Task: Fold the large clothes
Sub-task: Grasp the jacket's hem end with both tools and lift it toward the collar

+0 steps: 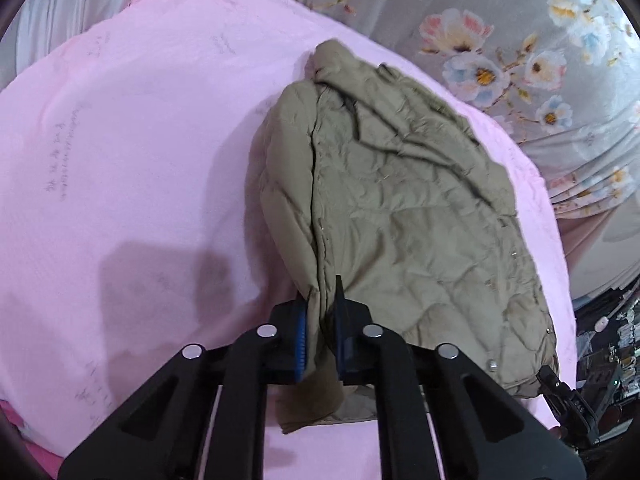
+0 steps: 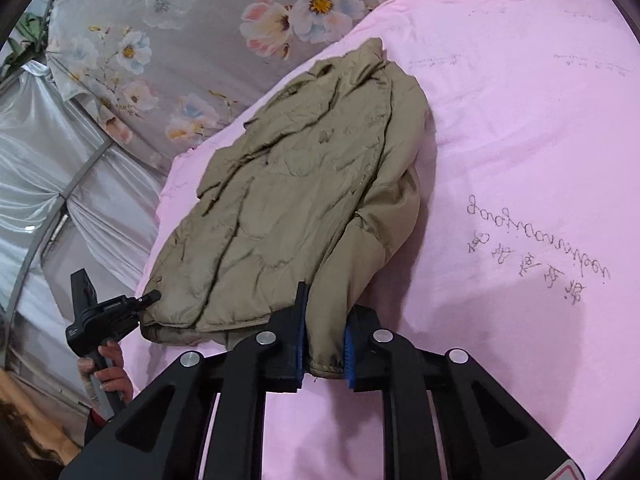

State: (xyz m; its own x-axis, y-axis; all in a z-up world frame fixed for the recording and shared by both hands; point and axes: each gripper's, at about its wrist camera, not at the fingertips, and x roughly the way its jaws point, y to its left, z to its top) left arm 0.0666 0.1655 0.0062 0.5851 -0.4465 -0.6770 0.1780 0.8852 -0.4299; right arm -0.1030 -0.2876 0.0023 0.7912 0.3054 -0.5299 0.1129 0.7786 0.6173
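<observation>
Both grippers, left (image 1: 320, 320) and right (image 2: 325, 336), clamped on near hem of khaki jacket (image 1: 400, 200) on pink sheet (image 1: 120, 140); risk: slick padded fabric slipping, fold sagging unevenly.

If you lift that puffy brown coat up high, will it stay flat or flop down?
The quilted olive-brown jacket would probably flop: it already sags in wrinkles on the pink bedsheet. It looks puffy, so likely light for its size. Both the left tool and right tool pinch it.
</observation>
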